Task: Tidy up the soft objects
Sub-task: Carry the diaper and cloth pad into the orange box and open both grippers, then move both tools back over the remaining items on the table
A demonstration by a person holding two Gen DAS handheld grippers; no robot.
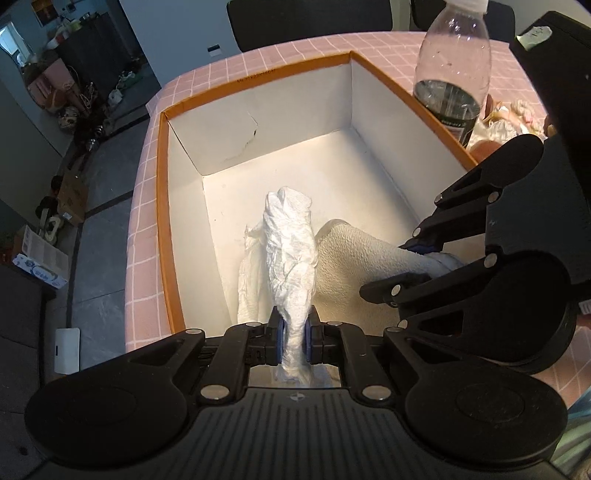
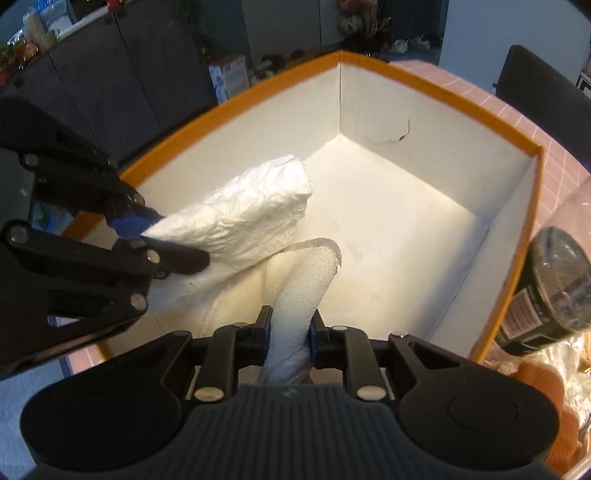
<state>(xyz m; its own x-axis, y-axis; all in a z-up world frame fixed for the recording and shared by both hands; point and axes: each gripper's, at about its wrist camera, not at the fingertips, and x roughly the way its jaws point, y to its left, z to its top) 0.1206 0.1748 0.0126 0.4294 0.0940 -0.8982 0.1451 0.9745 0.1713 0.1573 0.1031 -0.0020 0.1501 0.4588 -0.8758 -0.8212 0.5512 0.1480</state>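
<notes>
An open box with an orange rim (image 1: pixel 258 79) and white inside stands on the pink checked tablecloth; it also shows in the right wrist view (image 2: pixel 424 83). My left gripper (image 1: pixel 294 334) is shut on a crumpled white cloth (image 1: pixel 290 251), held inside the box; the cloth shows in the right wrist view (image 2: pixel 240 218). My right gripper (image 2: pixel 289 334) is shut on a cream textured cloth (image 2: pixel 306 280), also inside the box, beside the white one; this cloth shows in the left wrist view (image 1: pixel 362 266). The right gripper (image 1: pixel 417 262) reaches in from the right.
A plastic bottle (image 1: pixel 454 66) with dark liquid stands just outside the box's right wall, also in the right wrist view (image 2: pixel 546 291). Crumpled soft items (image 1: pixel 506 122) lie behind it. A dark chair (image 1: pixel 306 18) stands beyond the table. The floor at left is cluttered.
</notes>
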